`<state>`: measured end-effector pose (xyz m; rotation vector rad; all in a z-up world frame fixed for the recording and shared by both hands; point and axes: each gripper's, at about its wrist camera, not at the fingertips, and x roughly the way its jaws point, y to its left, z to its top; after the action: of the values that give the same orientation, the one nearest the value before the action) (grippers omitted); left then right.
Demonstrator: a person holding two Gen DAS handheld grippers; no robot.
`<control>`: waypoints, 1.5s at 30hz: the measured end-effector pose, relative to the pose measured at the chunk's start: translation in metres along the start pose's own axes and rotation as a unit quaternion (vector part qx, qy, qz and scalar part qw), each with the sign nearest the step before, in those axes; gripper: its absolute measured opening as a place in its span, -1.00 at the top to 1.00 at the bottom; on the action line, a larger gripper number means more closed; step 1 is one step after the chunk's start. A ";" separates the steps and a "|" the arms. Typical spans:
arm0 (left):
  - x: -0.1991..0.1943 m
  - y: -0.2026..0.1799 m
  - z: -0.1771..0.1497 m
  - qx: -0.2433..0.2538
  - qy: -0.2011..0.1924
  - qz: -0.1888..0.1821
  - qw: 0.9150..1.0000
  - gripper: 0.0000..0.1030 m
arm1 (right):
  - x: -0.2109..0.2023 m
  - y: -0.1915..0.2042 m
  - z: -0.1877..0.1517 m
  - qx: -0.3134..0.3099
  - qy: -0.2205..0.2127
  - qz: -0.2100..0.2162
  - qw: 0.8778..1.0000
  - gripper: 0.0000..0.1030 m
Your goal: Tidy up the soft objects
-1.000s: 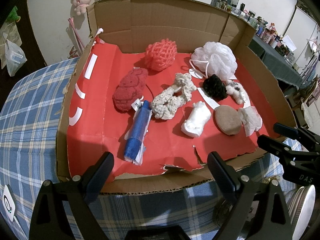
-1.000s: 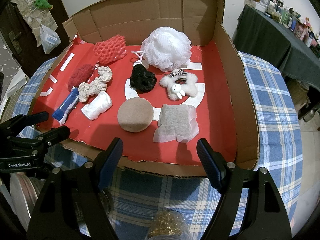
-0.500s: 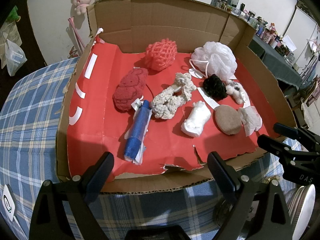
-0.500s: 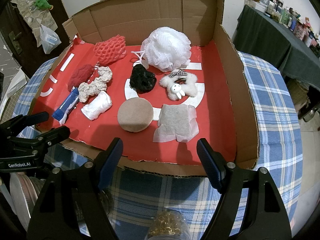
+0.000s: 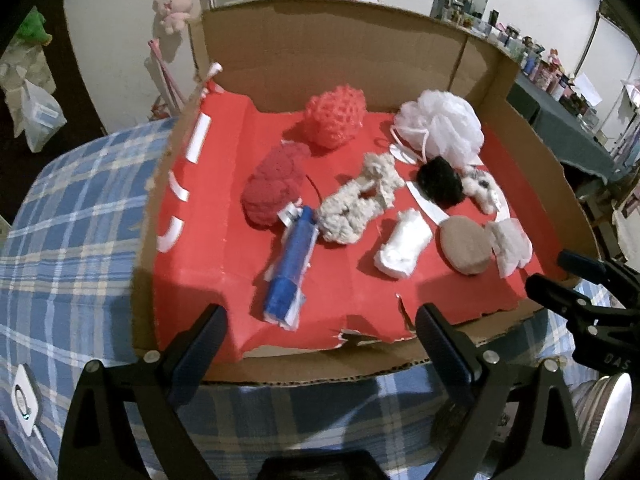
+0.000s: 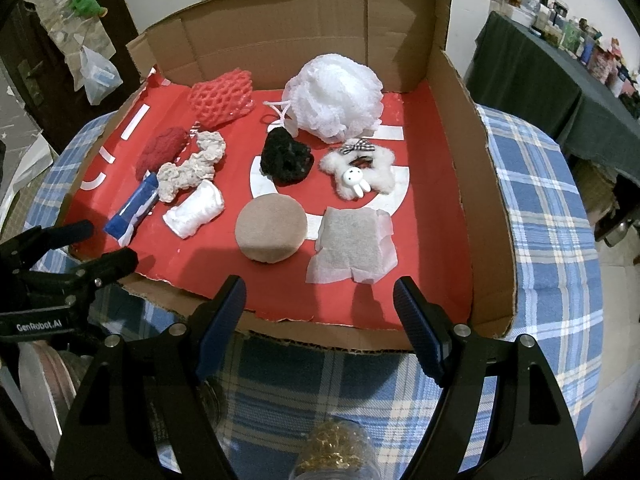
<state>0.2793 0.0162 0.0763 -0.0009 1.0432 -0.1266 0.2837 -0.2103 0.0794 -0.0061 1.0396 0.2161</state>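
We hold both tongs, left [image 5: 320, 332] and right [image 6: 318, 304], spread wide and empty over the bench [image 6: 552, 216], just short of the cardboard tray [image 6: 472, 184].

Within the tray, front: blue packet [image 5: 290, 268], white roll [image 6: 194, 214], tan round sponge [image 6: 272, 234], gauze pad [image 6: 352, 250].
Middle: dark red knit [image 5: 272, 188], cream crochet [image 6: 190, 168], black puff [image 6: 286, 160], bunny plush [image 6: 358, 176].
Back: coral net [image 6: 222, 98], white loofah [image 6: 334, 94].

All lie loose and unsorted; whether grouping is underway we cannot tell.

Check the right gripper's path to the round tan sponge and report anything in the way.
Nothing visible blocks it. The right gripper hangs open just outside the box's low torn front edge, with only bare red liner before the tan sponge.
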 end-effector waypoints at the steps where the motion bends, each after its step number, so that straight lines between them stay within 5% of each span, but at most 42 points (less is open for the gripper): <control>1: -0.004 0.001 0.001 0.001 -0.005 0.001 1.000 -0.88 | -0.002 -0.001 0.000 0.000 -0.001 -0.001 1.000 -0.47; 12: -0.093 0.007 -0.015 -0.004 -0.116 0.000 0.993 -0.99 | -0.077 -0.002 -0.010 -0.001 -0.084 0.005 0.996 -0.47; 18: -0.137 0.002 -0.055 -0.003 -0.171 -0.008 0.985 -1.00 | -0.127 0.007 -0.047 -0.016 -0.143 0.003 0.990 -0.71; 24: -0.160 -0.006 -0.107 -0.002 -0.211 -0.019 0.977 -1.00 | -0.154 0.017 -0.101 -0.032 -0.183 -0.003 0.983 -0.74; 35: -0.125 -0.019 -0.170 -0.017 -0.206 -0.014 0.978 -1.00 | -0.125 0.034 -0.170 -0.029 -0.197 -0.019 0.980 -0.76; 38: -0.102 -0.024 -0.178 -0.019 -0.188 -0.007 0.982 -1.00 | -0.105 0.037 -0.182 -0.038 -0.193 -0.059 0.979 -0.76; 45: -0.062 -0.033 -0.186 -0.016 -0.141 0.004 0.990 -1.00 | -0.054 0.030 -0.190 -0.021 -0.139 -0.044 0.989 -0.76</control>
<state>0.0850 0.0005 0.0376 -0.0430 0.7630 -0.0992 0.0895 -0.2104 0.0322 -0.0581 0.7554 0.1528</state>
